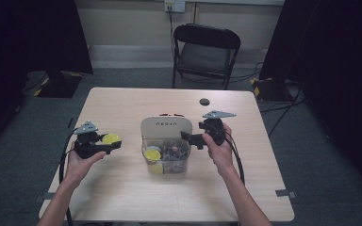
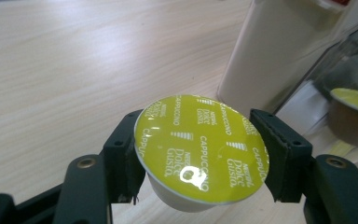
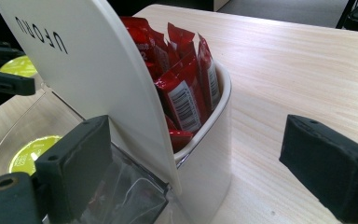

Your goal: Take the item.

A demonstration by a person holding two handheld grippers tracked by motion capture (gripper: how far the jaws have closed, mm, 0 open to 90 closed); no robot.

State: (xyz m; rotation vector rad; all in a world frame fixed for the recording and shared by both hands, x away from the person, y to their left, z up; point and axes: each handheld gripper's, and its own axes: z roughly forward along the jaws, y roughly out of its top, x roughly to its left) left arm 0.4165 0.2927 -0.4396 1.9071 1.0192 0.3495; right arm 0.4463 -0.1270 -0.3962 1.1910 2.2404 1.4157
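The capsule (image 2: 200, 149) is a small round coffee pod with a glossy yellow-green foil lid printed in white with "Cappuccino" and "Dolce Gusto", over a pale, tapering cup body. It sits lid up and slightly tilted, clamped at its rim between the two black fingers (image 2: 121, 158) of the left gripper (image 1: 104, 143), clear of the desk (image 1: 122, 188). It lies well to the left of the holder (image 1: 166, 141), a cream-backed box with a clear front bin. Inside that bin lie more capsules of the same kind, one (image 1: 152, 154) lid up near the bin's left wall, another below it near the bin's front.
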